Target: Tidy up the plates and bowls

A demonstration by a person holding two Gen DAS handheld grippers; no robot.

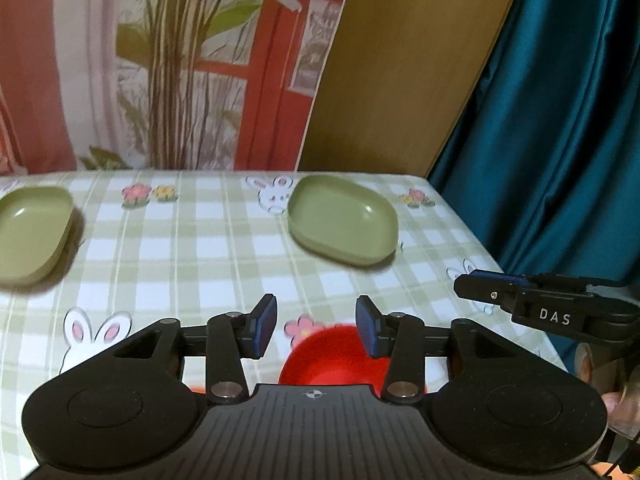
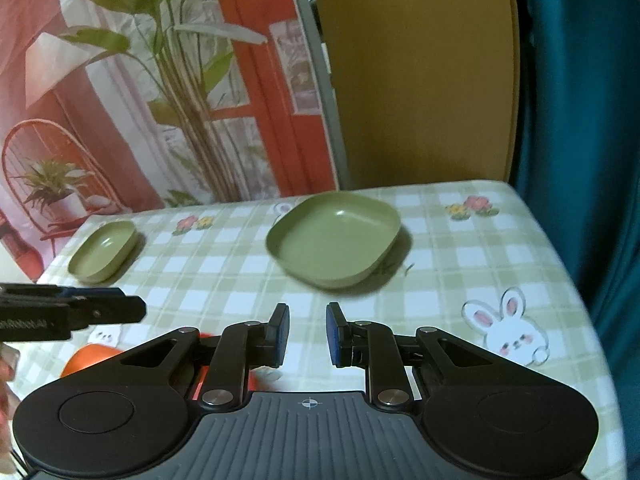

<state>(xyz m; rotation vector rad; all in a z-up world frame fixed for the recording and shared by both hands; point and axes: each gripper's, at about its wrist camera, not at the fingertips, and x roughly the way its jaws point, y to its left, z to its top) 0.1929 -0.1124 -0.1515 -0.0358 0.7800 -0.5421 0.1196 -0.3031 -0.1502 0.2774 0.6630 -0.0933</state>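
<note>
A red bowl (image 1: 328, 360) sits on the checked tablecloth just below and behind my left gripper (image 1: 316, 328), whose blue-padded jaws stand open with nothing between them. Two green square plates lie further back: a large one (image 1: 344, 220) at the centre right and another (image 1: 32, 232) at the far left. In the right wrist view the large green plate (image 2: 336, 236) is straight ahead of my right gripper (image 2: 307, 334), which shows a narrow empty gap over bare cloth. The smaller green plate (image 2: 104, 250) lies far left. Part of the red bowl (image 2: 86, 360) shows at the lower left.
The table's right edge (image 1: 480, 248) runs beside a teal curtain (image 1: 560, 120). A wooden board (image 1: 392, 80) and a printed backdrop with a plant (image 1: 176, 80) stand behind the far edge. Each gripper shows from the side in the other's view, right (image 1: 464, 286) and left (image 2: 136, 308).
</note>
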